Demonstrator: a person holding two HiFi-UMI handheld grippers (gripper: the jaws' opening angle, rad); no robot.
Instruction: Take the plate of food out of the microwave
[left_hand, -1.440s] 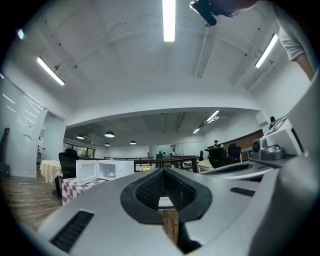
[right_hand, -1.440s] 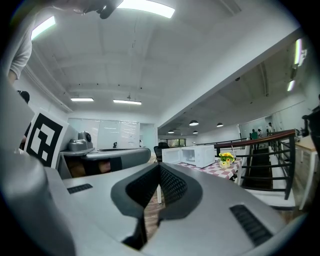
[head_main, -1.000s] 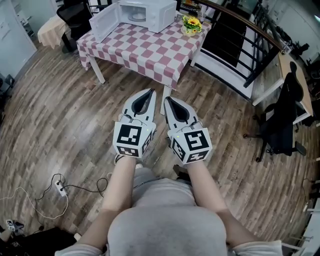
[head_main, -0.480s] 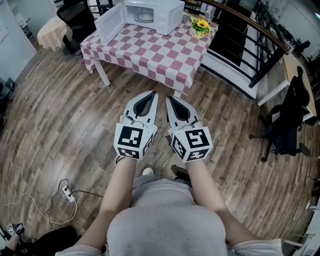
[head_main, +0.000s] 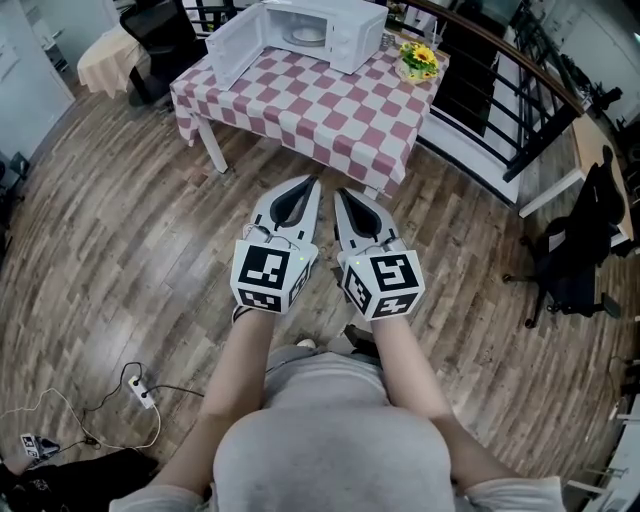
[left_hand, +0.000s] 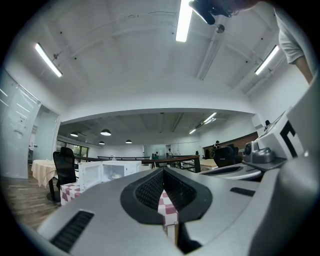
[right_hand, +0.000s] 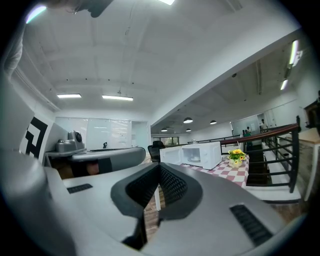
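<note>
Standing well apart from the checked table (head_main: 330, 110); we judge the approach step to be in hand. Microwave (head_main: 352, 28) sits at the table's far end, door open, plate (head_main: 308, 34) inside. Left gripper (head_main: 312, 181) and right gripper (head_main: 337, 192) are both clenched, empty. Next: close in, part the jaws, reach for the plate rim.

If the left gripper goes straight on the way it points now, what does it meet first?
Probably the hanging near edge of the checkered tablecloth, well short of the microwave. Nothing stands between it and the left gripper, though depth is unclear.
</note>
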